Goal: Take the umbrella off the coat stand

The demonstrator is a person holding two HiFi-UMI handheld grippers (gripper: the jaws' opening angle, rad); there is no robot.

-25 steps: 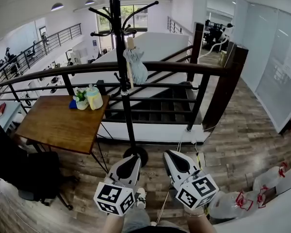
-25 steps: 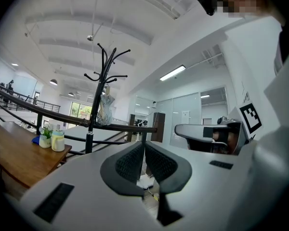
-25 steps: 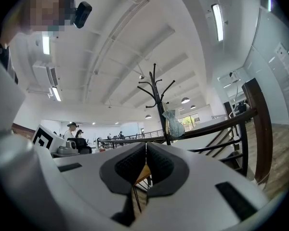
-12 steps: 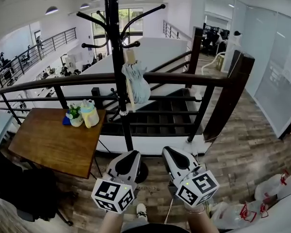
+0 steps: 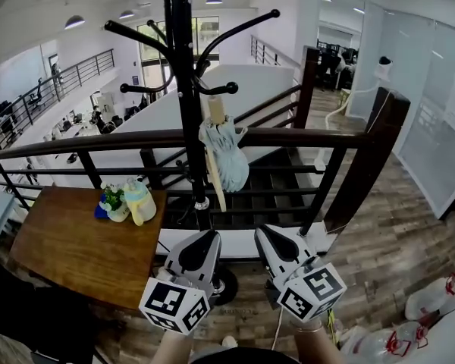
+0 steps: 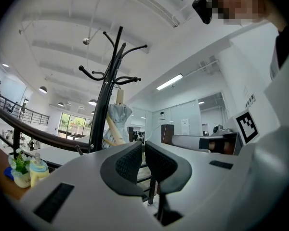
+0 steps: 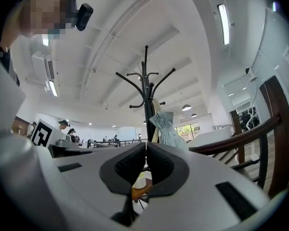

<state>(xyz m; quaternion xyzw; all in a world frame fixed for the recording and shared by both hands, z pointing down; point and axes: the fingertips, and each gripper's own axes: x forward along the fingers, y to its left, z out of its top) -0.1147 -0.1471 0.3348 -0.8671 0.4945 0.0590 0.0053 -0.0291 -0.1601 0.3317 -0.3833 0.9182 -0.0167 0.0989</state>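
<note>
Umbrella (image 5: pixel 226 154) was hanging folded off a hook on the black coat stand (image 5: pixel 186 89), just in front of the wooden railing (image 5: pixel 303 136). Both grippers sat low in front of the stand, well apart from the umbrella. Left gripper (image 5: pixel 206 240) had its jaws pretty much together with nothing in them, and the right gripper (image 5: pixel 267 233) was closed up empty too. A wooden table (image 5: pixel 68 241) stood off to the left
</note>
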